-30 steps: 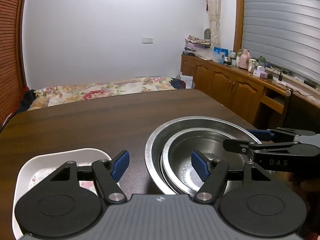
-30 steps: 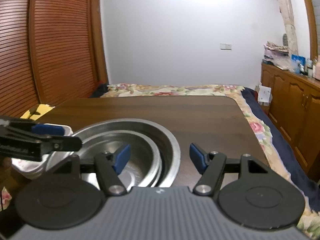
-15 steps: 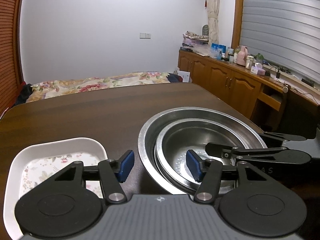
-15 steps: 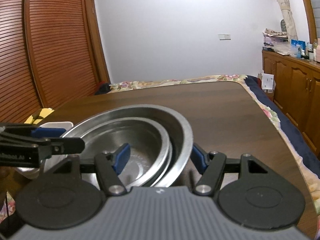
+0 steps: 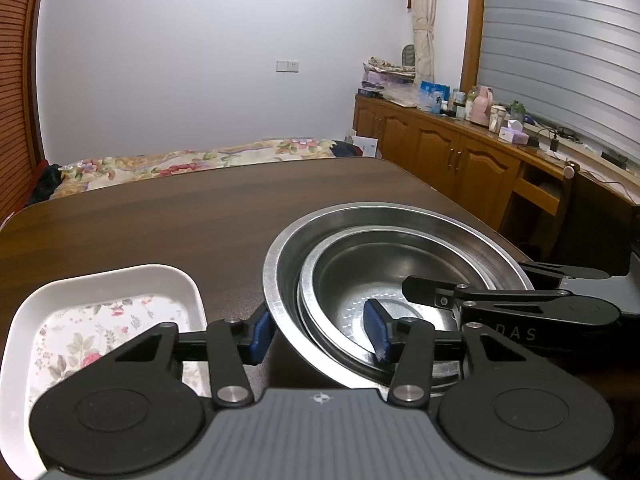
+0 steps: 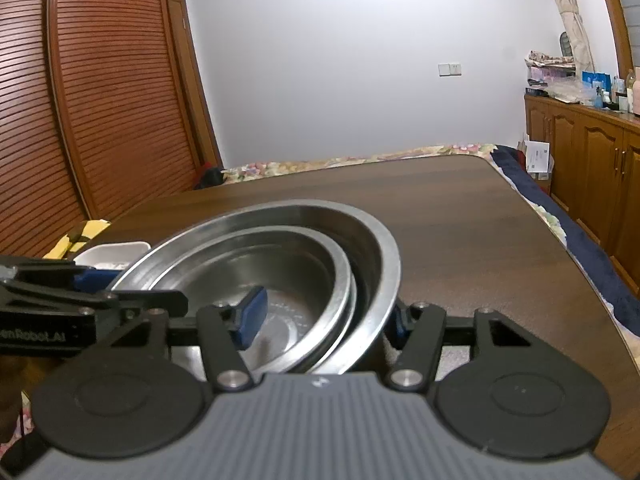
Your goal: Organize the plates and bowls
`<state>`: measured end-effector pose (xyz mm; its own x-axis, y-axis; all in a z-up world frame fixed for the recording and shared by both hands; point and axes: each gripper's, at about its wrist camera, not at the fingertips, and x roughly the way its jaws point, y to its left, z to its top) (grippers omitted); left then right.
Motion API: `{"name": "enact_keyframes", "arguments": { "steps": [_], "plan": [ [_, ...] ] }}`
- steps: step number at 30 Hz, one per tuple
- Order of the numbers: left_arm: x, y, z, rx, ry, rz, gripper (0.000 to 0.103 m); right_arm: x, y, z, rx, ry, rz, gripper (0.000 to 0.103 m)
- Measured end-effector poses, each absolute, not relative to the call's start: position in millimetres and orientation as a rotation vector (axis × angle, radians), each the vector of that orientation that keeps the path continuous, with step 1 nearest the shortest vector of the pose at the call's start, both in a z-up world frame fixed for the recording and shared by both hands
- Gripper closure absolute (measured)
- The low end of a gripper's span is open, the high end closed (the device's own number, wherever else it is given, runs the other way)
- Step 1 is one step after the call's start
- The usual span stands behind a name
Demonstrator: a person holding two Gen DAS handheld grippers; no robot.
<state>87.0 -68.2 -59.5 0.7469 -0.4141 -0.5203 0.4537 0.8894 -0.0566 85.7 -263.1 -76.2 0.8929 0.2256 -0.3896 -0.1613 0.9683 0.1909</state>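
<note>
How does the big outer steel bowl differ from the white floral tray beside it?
The big round steel bowl is bare shiny metal; the white rectangular tray has a flower print inside. The bowl is deep and holds a smaller steel bowl; the tray is shallow and holds nothing visible. Both grippers' jaws are closing over the bowl's rim; none straddles the tray. Both sit on the dark wooden table.

The left gripper (image 5: 322, 334) and the right gripper (image 6: 324, 316) faced each other, each pointing slightly downward. Both sets of jaws were closing, each pair straddling a metal rim.
</note>
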Motion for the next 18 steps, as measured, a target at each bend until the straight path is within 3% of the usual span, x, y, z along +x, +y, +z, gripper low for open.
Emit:
{"name": "enact_keyframes", "arguments": {
  "steps": [3,11,18],
  "plan": [
    [86,-67,-57,0.07,0.545,-0.465,0.063,85,-262,-76,0.152,0.417,0.204,0.05],
    [82,-63,-48,0.053,0.524,-0.45,0.063,82,-264,-74,0.179,0.409,0.175,0.066],
    [76,-58,-26,0.044,0.481,-0.451,0.064,75,-265,-56,0.175,0.349,0.195,0.067]
  ]
}}
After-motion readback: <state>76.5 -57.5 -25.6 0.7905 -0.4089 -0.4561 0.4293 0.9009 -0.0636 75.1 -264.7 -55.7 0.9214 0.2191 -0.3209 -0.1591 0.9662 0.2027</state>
